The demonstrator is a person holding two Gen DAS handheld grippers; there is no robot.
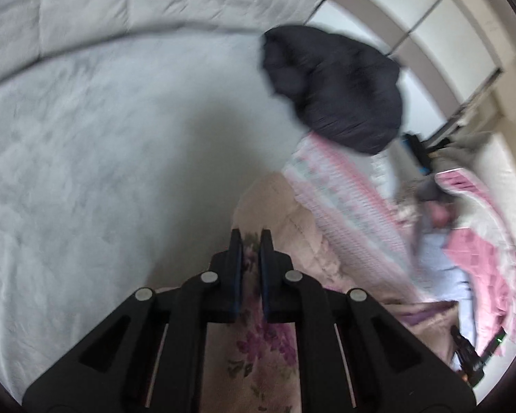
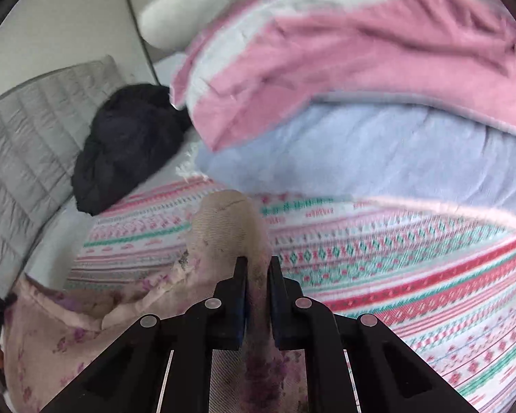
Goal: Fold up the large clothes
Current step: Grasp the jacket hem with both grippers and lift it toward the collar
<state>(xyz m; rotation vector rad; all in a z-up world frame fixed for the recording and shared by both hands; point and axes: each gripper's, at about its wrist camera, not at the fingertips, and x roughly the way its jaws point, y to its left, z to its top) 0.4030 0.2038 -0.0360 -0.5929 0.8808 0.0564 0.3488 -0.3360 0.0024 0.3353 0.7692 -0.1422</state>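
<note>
Left wrist view: left hand-held gripper (image 1: 250,237) is clamped on floral garment (image 1: 258,344), which is lifted over grey bed (image 1: 86,172). Right wrist view: right hand-held gripper (image 2: 257,263) is pinched on same garment's cuff, w/ patterned blanket (image 2: 395,275) & dark jacket (image 2: 127,144) beyond.

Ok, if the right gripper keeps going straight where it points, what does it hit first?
The right gripper is shut on the floral garment, which bunches just ahead of its tips. Beyond that comes the striped blanket, probably next, though depth is unclear.
</note>
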